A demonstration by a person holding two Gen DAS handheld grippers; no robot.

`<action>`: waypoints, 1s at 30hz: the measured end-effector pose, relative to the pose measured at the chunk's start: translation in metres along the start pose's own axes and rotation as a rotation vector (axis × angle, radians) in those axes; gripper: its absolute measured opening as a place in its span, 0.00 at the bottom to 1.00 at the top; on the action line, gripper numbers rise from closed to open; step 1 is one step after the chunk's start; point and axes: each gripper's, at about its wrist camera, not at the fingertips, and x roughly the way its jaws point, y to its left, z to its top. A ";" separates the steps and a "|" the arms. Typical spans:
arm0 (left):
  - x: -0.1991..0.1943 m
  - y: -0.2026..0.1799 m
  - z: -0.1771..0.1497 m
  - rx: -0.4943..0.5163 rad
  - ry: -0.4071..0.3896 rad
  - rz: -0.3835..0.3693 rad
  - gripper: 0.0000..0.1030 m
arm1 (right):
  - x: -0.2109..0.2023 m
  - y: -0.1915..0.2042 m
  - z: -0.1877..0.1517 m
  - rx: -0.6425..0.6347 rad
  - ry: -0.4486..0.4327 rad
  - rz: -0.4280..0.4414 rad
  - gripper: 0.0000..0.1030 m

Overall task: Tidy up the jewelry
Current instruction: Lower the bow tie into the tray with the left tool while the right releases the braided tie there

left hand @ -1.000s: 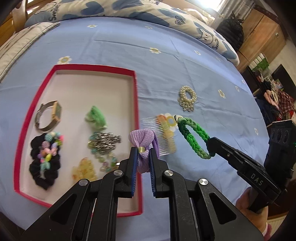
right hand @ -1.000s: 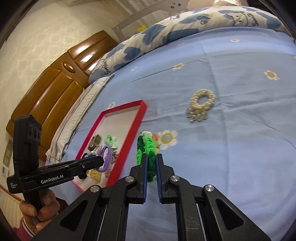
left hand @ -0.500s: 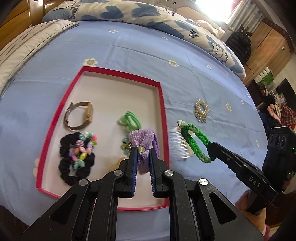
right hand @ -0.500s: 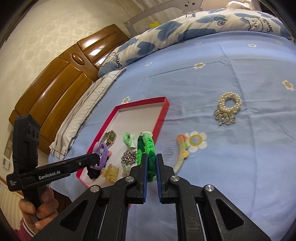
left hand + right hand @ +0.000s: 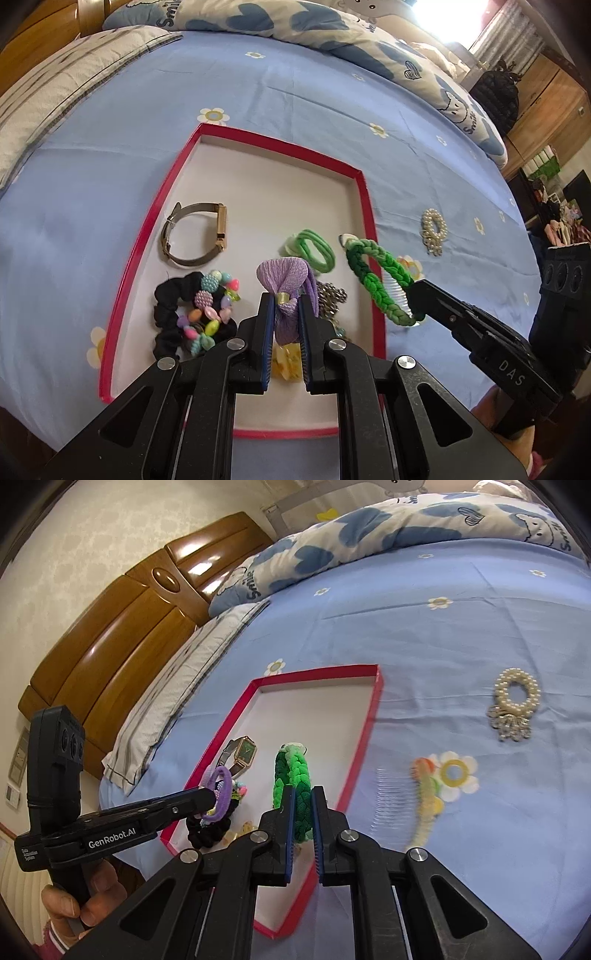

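Note:
My left gripper (image 5: pixel 287 310) is shut on a purple fabric hair tie (image 5: pixel 286 280) and holds it above the red-rimmed tray (image 5: pixel 364 206). My right gripper (image 5: pixel 300 805) is shut on a green braided hair loop (image 5: pixel 293 771), held over the tray's right rim (image 5: pixel 369 716). The tray holds a watch (image 5: pixel 195 232), a black scrunchie with coloured beads (image 5: pixel 195 314), a light green hair tie (image 5: pixel 314 249), a metal beaded piece (image 5: pixel 332 295) and a yellow clip (image 5: pixel 286 363). A pearl hair tie (image 5: pixel 515 701) and a clear comb (image 5: pixel 391 797) lie on the blue sheet outside the tray.
The blue flowered bedsheet (image 5: pixel 461 627) covers the bed. A patterned duvet (image 5: pixel 369 528) lies at the far side and a wooden headboard (image 5: pixel 129 620) is at the left. A wardrobe and a dark bag (image 5: pixel 495 92) stand beyond the bed.
Both grippers have moved left over the tray, each still holding its hair tie. The tray now sits more central in both views.

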 end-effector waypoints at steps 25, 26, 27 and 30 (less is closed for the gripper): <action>0.045 0.028 0.009 -0.024 0.073 0.038 0.12 | 0.074 0.006 0.012 -0.047 0.115 -0.069 0.12; 0.045 0.028 0.010 -0.024 0.073 0.037 0.12 | 0.074 0.005 0.012 -0.045 0.117 -0.068 0.12; 0.045 0.027 0.011 -0.023 0.073 0.038 0.13 | 0.074 0.004 0.012 -0.042 0.118 -0.067 0.12; 0.045 0.027 0.011 -0.022 0.072 0.044 0.13 | 0.074 0.003 0.012 -0.037 0.117 -0.064 0.13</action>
